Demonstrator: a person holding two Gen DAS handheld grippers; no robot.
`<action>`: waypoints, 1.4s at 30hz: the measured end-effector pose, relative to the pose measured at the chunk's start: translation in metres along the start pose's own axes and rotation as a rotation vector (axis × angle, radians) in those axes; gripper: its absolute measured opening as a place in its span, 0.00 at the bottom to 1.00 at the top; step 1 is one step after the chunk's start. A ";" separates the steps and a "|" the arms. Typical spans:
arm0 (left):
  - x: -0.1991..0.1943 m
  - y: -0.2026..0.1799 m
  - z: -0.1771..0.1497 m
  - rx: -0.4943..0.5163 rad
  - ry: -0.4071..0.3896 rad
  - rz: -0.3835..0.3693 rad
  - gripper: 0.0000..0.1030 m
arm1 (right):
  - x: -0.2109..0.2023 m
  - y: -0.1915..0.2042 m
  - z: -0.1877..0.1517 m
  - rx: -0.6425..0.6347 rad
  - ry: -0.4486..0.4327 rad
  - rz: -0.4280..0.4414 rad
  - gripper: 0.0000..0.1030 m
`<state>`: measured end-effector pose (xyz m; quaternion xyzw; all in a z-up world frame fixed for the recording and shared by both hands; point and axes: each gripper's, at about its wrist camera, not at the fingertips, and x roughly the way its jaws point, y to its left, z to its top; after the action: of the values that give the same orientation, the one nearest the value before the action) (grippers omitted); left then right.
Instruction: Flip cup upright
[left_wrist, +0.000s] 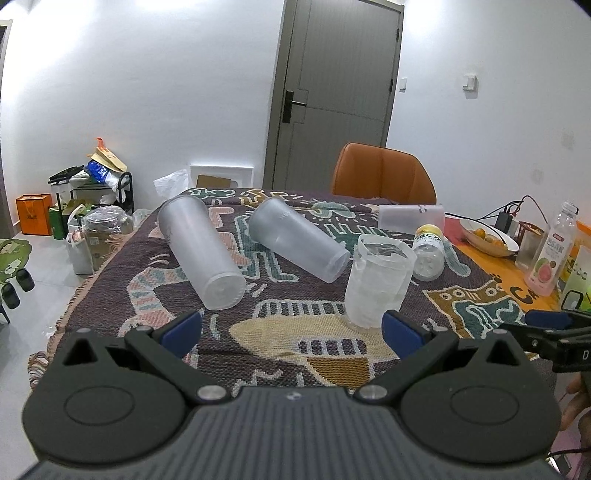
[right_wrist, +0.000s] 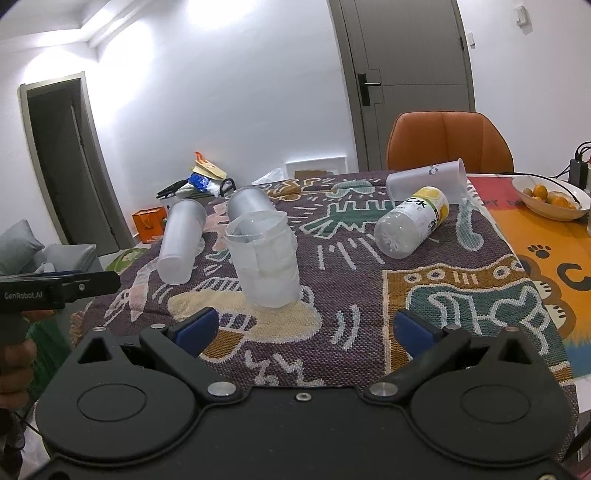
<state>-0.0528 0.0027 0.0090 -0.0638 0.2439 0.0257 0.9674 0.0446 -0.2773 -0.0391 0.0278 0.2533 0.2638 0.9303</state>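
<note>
nearest lying cup (left_wrist: 201, 253) – base toward left hand-held gripper (left_wrist: 291, 332), ahead-left | both grippers, right (right_wrist: 304, 328) too, open, empty

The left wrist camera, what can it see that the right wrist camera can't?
Only the left wrist view shows the clear juice bottle with the pink label at the table's right edge, and the black shelf piled with bags.

Only the right wrist view shows the dark open doorway on the left.

Both show the upright frosted plastic cup, the two frosted cups lying down, the yellow-labelled bottle on its side and the orange chair.
</note>
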 end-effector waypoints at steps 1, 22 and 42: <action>0.000 0.000 0.000 0.000 0.001 0.001 1.00 | 0.000 0.000 0.000 -0.001 0.000 0.001 1.00; 0.001 0.002 -0.001 -0.005 0.015 0.010 1.00 | 0.002 -0.001 0.000 0.006 0.004 0.001 1.00; 0.001 0.002 -0.001 -0.003 0.019 0.007 1.00 | 0.002 -0.001 0.000 0.008 0.003 0.001 1.00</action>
<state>-0.0526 0.0044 0.0070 -0.0646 0.2531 0.0286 0.9649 0.0465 -0.2777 -0.0399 0.0311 0.2557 0.2633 0.9297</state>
